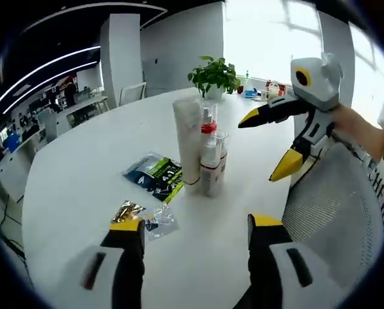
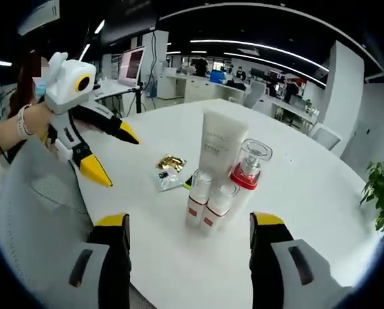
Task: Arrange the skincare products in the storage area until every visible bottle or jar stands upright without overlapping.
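Left gripper point(image 1: 195, 235) spread and empty over the white table point(image 1: 76, 174), right gripper point(image 2: 189, 232) likewise spread, sachets point(image 1: 154, 174) seen flat beside clustered upright bottles point(image 2: 208, 206) and tube point(image 2: 221, 145), potted plant point(image 1: 212, 76) seen beyond.

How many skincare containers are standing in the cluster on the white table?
4: a tall white tube, a red-collared clear-capped bottle beside it, and two small bottles in front. Others may be hidden behind.
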